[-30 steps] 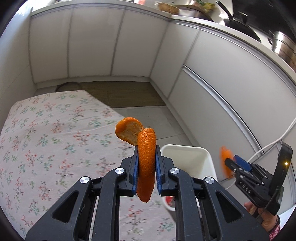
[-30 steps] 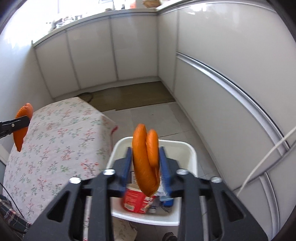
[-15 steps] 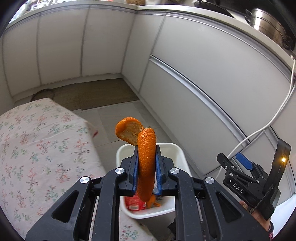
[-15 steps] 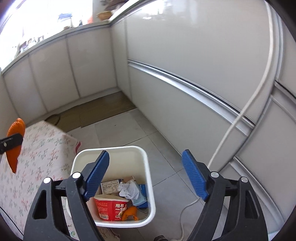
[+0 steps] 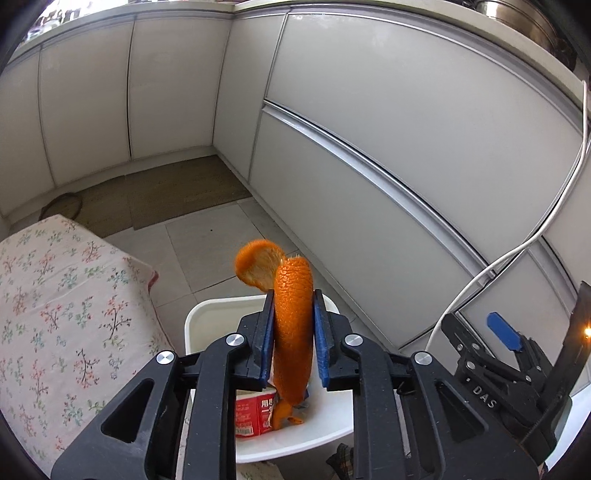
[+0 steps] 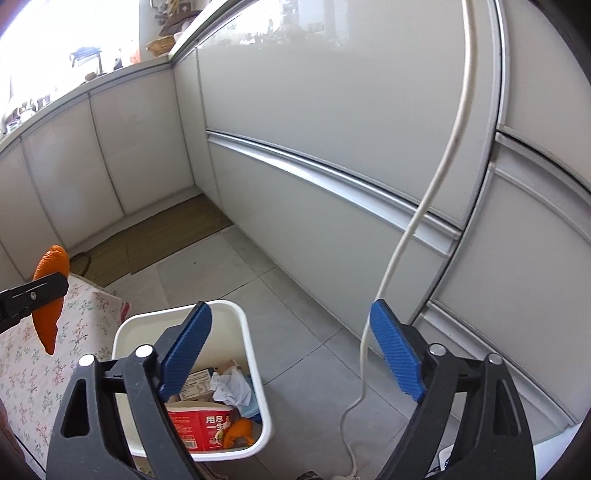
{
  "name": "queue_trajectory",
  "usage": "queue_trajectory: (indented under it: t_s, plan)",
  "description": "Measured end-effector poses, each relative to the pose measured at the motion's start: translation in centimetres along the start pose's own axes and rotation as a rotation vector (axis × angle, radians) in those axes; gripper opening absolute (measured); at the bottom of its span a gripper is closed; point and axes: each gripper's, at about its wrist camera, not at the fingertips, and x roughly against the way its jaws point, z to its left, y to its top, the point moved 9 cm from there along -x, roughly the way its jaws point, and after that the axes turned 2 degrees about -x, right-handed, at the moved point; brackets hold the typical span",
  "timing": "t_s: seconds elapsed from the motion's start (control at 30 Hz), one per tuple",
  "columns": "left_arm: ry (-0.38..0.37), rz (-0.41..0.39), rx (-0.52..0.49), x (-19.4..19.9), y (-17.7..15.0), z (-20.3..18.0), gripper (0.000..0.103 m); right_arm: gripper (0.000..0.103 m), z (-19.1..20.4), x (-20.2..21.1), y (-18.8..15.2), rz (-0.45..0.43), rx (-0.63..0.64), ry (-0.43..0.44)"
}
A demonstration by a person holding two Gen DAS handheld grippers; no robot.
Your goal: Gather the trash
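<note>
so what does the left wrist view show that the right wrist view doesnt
Only the left wrist view shows the left gripper head-on, shut on the orange peel, and the steel pot on the counter. Only the right wrist view shows the crumpled tissue in the bin and the right gripper wide open. Both show the white bin, red cup, floral cloth and white cable.

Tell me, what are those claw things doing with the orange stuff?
A person is tidying up trash. The left hand-held gripper is pinching a curly strip of orange peel above the white bin. The right hand-held gripper is wide open with nothing in it. Inside the bin lie another bit of peel, a red cup and crumpled paper.
</note>
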Motion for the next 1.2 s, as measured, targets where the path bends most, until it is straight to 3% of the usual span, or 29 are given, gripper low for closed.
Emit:
queue_trajectory:
  t_s: [0.1,0.2,0.4,0.53,0.6,0.8,0.97,1.2]
  plan:
    - [0.022,-0.022,-0.018,0.1,0.1,0.1,0.024,0.088,-0.2,0.0,0.0,-0.004,-0.003,-0.007]
    - [0.047,-0.046,-0.032,0.6,0.1,0.5,0.045,0.09,0.0,0.2,0.0,-0.01,0.001,-0.013]
    - [0.092,-0.084,-0.025,2.2,-0.1,1.8,0.071,0.094,0.9,1.4,0.6,-0.052,0.007,-0.009]
    - [0.17,-0.188,-0.032,5.3,0.1,2.9,0.096,0.096,1.5,2.1,0.8,-0.057,-0.019,0.0]
    - [0.224,-0.254,-0.04,7.3,0.1,3.7,0.096,0.096,1.8,2.4,0.9,-0.054,-0.029,0.019]
    - [0.293,-0.288,0.034,10.4,-1.0,6.5,0.096,0.096,4.4,4.3,-0.3,-0.068,-0.038,0.095]
    - [0.268,-0.249,0.079,11.7,-2.7,8.1,0.096,0.096,7.2,5.5,-0.9,-0.112,0.012,0.133]
    - [0.311,-0.204,0.125,12.8,-4.7,10.1,0.096,0.096,9.9,6.9,-1.1,-0.175,0.076,0.188]
